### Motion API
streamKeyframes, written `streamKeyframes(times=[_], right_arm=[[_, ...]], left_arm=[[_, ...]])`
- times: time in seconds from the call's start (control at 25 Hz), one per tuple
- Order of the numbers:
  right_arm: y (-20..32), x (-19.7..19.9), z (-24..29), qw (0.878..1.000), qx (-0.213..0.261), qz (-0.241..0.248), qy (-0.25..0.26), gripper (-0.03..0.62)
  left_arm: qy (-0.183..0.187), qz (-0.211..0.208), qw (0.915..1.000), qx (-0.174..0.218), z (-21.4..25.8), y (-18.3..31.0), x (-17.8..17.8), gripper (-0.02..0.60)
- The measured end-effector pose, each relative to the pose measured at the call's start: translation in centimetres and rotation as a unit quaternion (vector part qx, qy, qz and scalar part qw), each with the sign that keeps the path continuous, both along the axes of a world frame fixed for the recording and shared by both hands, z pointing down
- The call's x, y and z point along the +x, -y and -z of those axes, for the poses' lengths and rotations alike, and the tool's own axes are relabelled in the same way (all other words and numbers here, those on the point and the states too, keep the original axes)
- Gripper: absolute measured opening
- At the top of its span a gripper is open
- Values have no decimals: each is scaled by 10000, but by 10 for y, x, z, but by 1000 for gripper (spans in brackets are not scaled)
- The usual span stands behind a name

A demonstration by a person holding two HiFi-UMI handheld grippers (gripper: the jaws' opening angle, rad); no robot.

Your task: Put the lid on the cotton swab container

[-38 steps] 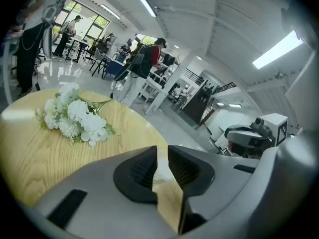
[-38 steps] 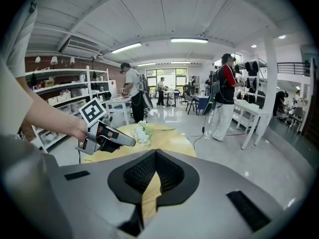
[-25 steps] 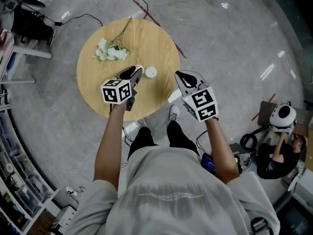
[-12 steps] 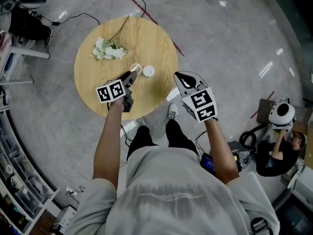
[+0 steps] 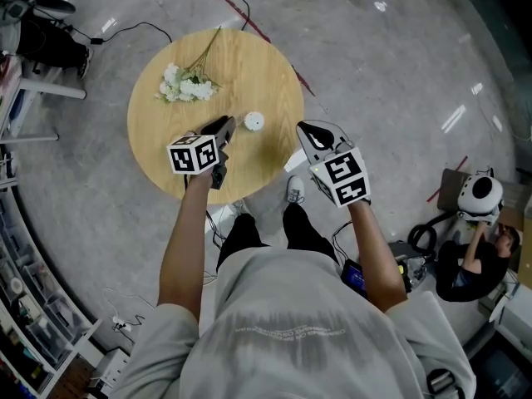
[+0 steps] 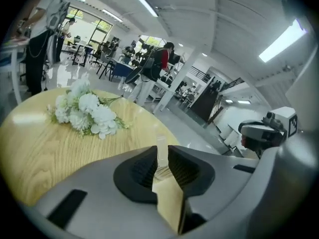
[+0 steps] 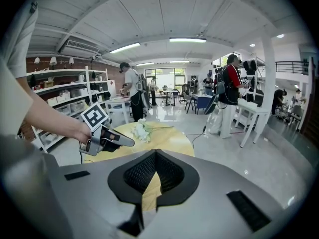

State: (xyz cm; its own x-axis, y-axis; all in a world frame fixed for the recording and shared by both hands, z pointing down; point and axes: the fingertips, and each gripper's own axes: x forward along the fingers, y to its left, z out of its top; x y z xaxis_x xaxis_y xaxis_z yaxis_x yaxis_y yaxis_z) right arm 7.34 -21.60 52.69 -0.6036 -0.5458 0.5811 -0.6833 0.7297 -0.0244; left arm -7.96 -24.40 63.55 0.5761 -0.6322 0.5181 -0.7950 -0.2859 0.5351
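Note:
On the round wooden table (image 5: 166, 140) stands the small white cotton swab container (image 5: 255, 121), right of centre. My left gripper (image 5: 229, 124) reaches over the table just left of the container. Its jaws are closing on the clear lid (image 6: 161, 144), which stands on edge between the pads; in the head view the gripper hides the lid. In the left gripper view the left gripper (image 6: 160, 158) points across the table. My right gripper (image 5: 309, 128) hovers at the table's right front edge, shut and empty, a short way right of the container. The right gripper view shows the right gripper (image 7: 156, 152) facing the left gripper (image 7: 130, 143).
A bunch of white flowers (image 5: 187, 86) lies at the table's far left, its stem towards the back edge. Black cables (image 5: 141, 28) run over the grey floor behind the table. Shelving (image 5: 25, 306) lines the left side. A person (image 5: 478, 252) sits on the floor at the right.
The left gripper dipped to the clear lid lying left of the container, closed over it and rose a little; the lid no longer shows on the table. The right gripper stayed put.

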Motion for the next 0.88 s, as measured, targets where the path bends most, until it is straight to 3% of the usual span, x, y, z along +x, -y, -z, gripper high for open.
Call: streamKeyframes(times=[0.16,0.36,0.6,0.88], right_arm=[[-1,1,-2,10000,-19,40,-12,26],[-2,2,-2,10000,-23,53,-24,26],[-6,7,0,10000,-18,24,-41,26],[-9,13,-3,10000,-47,-22,-42,26]], left_arm=[[771,-626,9944,353,5,0,15,80],[1636,-1278,9751,785,10,-3,31,80],[2526,-1950,9408,1146,6,-13,48,80],[3303,-2651,8918,1591,-3,-24,70,83]])
